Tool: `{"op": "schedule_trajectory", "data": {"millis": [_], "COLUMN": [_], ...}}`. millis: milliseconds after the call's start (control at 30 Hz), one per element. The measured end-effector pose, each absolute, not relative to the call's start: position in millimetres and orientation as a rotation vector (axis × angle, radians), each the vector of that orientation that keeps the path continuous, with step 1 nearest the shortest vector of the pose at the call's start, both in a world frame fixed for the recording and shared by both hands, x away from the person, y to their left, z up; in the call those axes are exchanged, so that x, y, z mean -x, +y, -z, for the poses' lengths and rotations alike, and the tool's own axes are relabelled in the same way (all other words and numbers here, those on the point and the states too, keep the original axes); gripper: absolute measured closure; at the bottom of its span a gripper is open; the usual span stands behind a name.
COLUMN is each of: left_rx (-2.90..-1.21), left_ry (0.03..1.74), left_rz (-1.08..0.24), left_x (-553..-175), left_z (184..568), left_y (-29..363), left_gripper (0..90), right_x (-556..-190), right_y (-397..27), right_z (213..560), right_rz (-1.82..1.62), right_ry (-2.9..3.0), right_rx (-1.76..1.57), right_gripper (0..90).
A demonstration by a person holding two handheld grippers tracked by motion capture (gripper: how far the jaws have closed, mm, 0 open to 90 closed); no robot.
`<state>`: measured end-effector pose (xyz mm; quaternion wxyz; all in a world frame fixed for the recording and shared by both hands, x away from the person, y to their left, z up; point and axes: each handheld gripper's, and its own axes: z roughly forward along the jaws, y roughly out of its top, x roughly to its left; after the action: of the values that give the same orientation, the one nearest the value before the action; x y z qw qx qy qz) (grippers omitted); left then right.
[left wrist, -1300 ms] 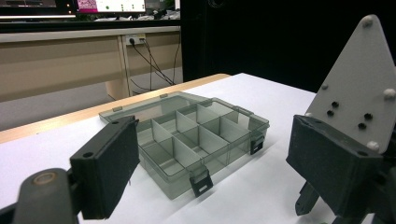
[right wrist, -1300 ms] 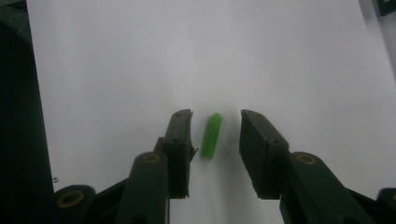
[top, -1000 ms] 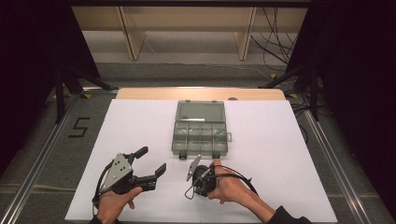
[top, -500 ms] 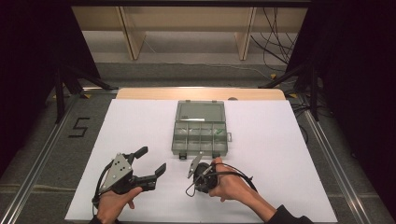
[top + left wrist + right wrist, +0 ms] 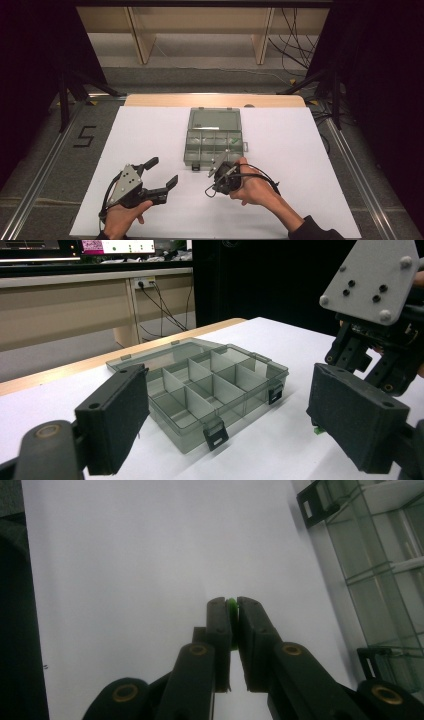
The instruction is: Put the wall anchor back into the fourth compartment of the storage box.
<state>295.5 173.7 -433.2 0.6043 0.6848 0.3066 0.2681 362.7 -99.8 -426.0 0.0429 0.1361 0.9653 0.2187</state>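
Pinching a small green piece (image 5: pixel 231 603) between closed jaws, right gripper (image 5: pixel 218 176) sits just in front of the open box (image 5: pixel 212 141), nearest its front-right compartments. Left gripper (image 5: pixel 161 172) is wide open, empty, farther off.
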Motion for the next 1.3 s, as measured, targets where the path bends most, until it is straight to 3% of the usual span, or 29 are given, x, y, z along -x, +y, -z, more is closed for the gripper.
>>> {"op": "schedule_trajectory", "data": {"millis": [1300], "left_rx": [-1.582], "left_ry": [0.709], "left_rz": [-0.623], "left_x": [-295.6], "left_z": [433.1], "left_y": [174.0], "left_gripper": [16.1], "right_x": [-410.4], "right_y": [-130.9], "right_z": [391.6], "right_rz": [-0.779], "right_ry": [2.794], "right_rx": [-0.539], "right_gripper": [84.1]}}
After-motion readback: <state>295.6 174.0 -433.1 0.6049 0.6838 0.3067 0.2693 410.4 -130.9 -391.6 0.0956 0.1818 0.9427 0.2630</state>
